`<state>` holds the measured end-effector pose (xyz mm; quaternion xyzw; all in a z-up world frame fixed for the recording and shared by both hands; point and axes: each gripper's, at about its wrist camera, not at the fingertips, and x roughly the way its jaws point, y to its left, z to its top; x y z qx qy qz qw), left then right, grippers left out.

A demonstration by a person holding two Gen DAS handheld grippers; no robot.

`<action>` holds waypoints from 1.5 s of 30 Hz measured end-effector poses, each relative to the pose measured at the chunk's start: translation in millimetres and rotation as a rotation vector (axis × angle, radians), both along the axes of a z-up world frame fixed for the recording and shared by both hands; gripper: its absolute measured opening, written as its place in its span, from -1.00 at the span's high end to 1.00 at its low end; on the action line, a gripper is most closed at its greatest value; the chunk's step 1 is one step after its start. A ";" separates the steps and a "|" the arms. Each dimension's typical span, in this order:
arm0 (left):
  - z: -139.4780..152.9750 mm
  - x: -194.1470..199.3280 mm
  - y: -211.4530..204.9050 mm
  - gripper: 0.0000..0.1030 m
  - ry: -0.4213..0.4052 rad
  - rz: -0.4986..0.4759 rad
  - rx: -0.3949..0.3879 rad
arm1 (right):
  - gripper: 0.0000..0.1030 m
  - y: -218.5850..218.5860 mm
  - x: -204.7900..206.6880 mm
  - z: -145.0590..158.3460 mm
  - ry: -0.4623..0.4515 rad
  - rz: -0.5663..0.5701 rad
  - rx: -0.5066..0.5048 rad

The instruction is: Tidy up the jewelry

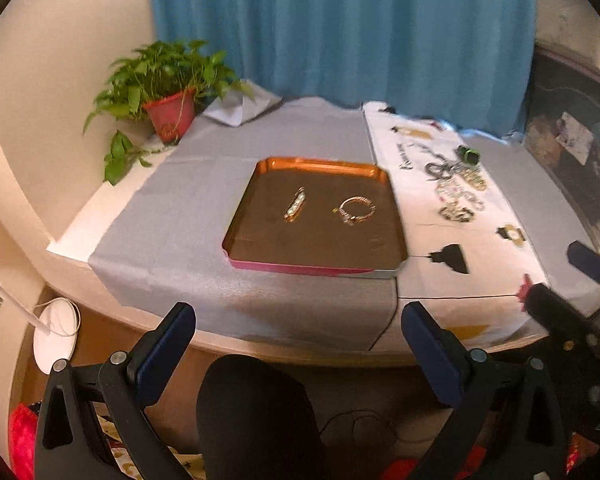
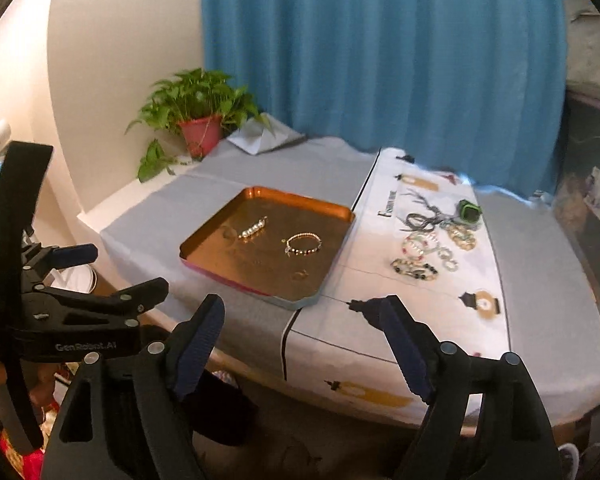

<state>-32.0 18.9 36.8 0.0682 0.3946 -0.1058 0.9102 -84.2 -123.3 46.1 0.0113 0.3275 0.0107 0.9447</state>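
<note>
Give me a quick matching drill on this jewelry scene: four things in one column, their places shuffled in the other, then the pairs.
Things:
1. beaded bracelet
2. pearl clasp
3. bracelet pile
4. potted plant

Places:
A. back left corner of the table
B. on the white printed cloth, right of the tray
C. left part of the tray
D. right part of the tray

Pairs: 1-D, 2-C, 3-B, 4-A

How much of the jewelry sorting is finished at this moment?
Two pieces already lie in the copper tray: a pearl bar clasp and a beaded bracelet. Nothing is in hand: the left tool and right tool are open and empty. A cluster of bracelets waits on the white cloth.
</note>
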 end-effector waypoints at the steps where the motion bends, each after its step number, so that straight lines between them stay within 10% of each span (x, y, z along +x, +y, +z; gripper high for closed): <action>1: 4.4 -5.5 -0.6 -0.98 -0.013 -0.001 -0.002 | -0.57 0.4 -6.4 2.2 -0.006 -0.002 0.002; 45: 7.7 20.4 -71.7 -0.98 -0.002 -0.078 0.073 | -0.60 -60.7 -7.8 -13.9 0.005 -0.107 0.106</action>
